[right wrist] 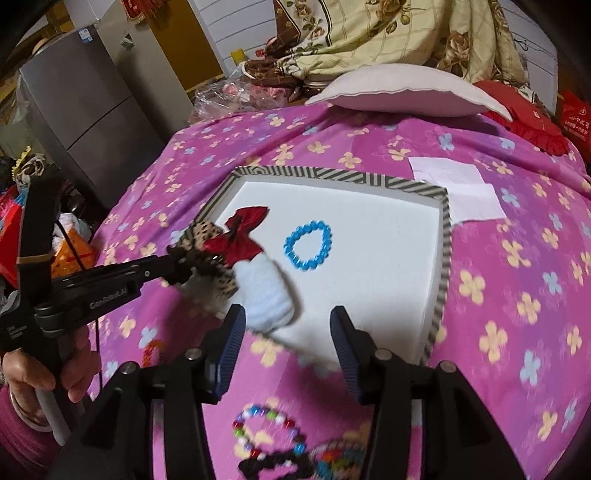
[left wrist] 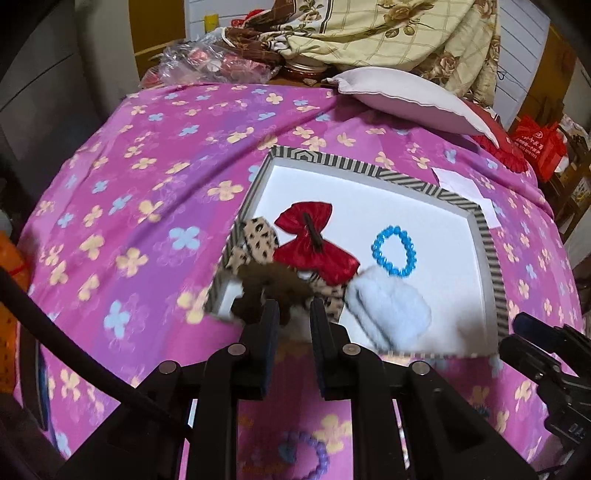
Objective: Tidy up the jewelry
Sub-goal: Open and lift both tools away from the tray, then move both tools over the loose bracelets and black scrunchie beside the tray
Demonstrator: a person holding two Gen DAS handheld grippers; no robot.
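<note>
A striped-rim tray (left wrist: 493, 258) with a white foam floor lies on the pink flowered bedspread. In it are a red bow (left wrist: 314, 243), a leopard-print hair piece (left wrist: 258, 236), a brown fuzzy scrunchie (left wrist: 258, 284), a white fluffy clip (left wrist: 391, 314) and a blue bead bracelet (left wrist: 393, 251). My left gripper (left wrist: 294, 319) is open at the tray's near left corner, just short of the scrunchie. My right gripper (right wrist: 288, 328) is open and empty over the tray's near edge, with the white clip (right wrist: 269, 295) just beyond it. A multicoloured bead bracelet (right wrist: 266, 428) lies below it.
A purple bead bracelet (left wrist: 314, 454) and a black knitted piece (right wrist: 280, 467) lie on the bedspread near me. White paper sheets (right wrist: 458, 188) sit by the tray's far right corner. A pillow (right wrist: 402, 90), a heaped blanket (right wrist: 388, 33) and a plastic bag (right wrist: 236, 92) stand at the back.
</note>
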